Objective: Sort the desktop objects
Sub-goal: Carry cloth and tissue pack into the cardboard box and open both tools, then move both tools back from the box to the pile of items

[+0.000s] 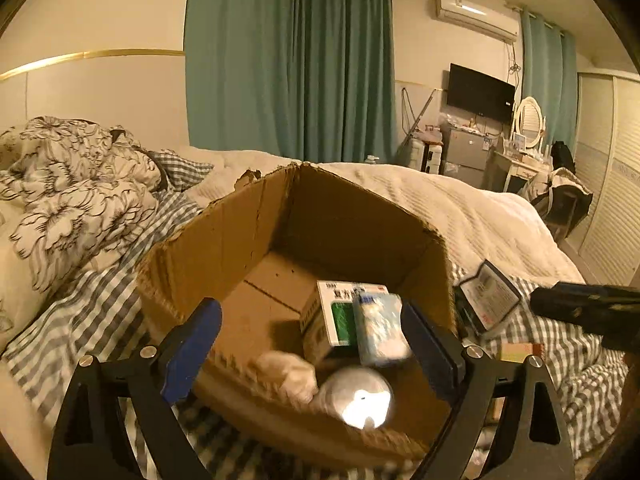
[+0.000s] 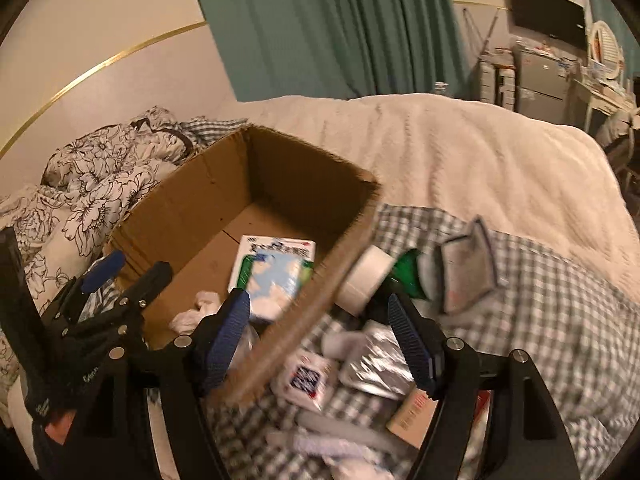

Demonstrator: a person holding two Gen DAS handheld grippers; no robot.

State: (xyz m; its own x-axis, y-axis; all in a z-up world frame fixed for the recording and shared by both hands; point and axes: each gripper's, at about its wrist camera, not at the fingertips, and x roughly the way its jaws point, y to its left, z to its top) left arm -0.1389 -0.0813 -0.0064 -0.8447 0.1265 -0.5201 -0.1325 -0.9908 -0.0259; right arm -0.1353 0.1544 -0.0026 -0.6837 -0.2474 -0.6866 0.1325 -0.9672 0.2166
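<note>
Right wrist view: cardboard box (image 2: 192, 200) holds medicine box (image 2: 276, 252) and tissue pack (image 2: 276, 284); several items remain on bed (image 2: 500, 168); both hand-held grippers (image 2: 316, 344) wide open, empty.

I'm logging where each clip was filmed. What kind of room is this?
A bedroom, most likely. The cardboard box sits on a bed with a checked sheet and floral duvet; beyond are green curtains, a wall TV and a dressing-table mirror.
</note>
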